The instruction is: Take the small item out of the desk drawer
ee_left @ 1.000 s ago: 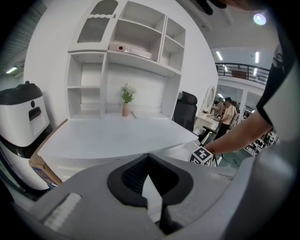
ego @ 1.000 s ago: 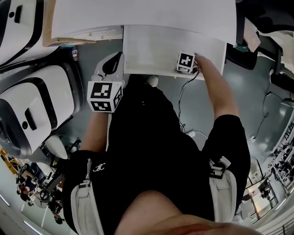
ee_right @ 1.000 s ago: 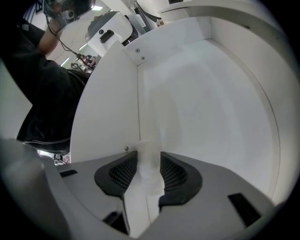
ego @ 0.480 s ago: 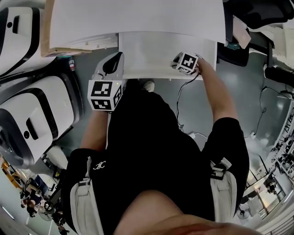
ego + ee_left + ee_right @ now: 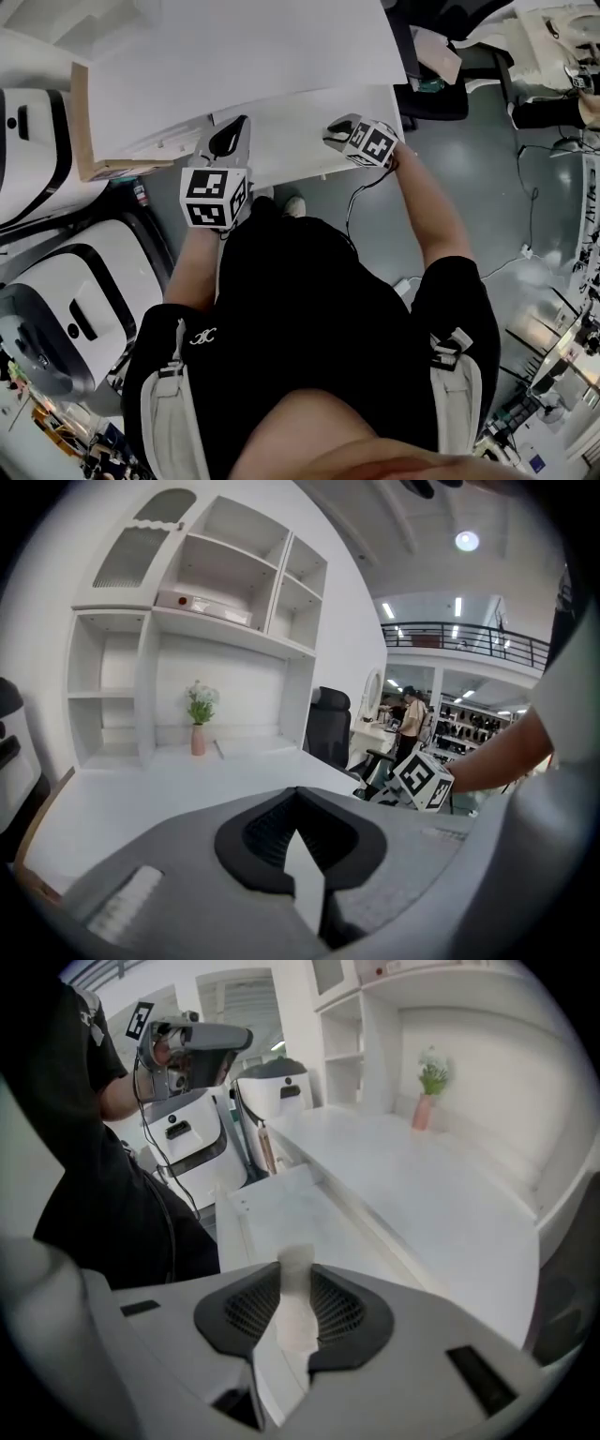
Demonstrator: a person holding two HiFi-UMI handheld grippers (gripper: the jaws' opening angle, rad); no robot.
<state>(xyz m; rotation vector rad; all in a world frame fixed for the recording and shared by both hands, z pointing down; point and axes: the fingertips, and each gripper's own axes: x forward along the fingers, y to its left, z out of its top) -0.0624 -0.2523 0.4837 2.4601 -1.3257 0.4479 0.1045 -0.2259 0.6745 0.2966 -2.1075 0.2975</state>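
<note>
Small white item (image 5: 296,1258) pinched in just-closed right tongs (image 5: 295,1277) above drawer (image 5: 281,1206); left tongs (image 5: 298,803) clenched.

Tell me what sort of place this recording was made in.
Probably a large indoor hall or showroom with a home-office mock-up: a white desk with a white shelf unit above it, a black railed balcony under ceiling lights, and people at workstations behind.
</note>
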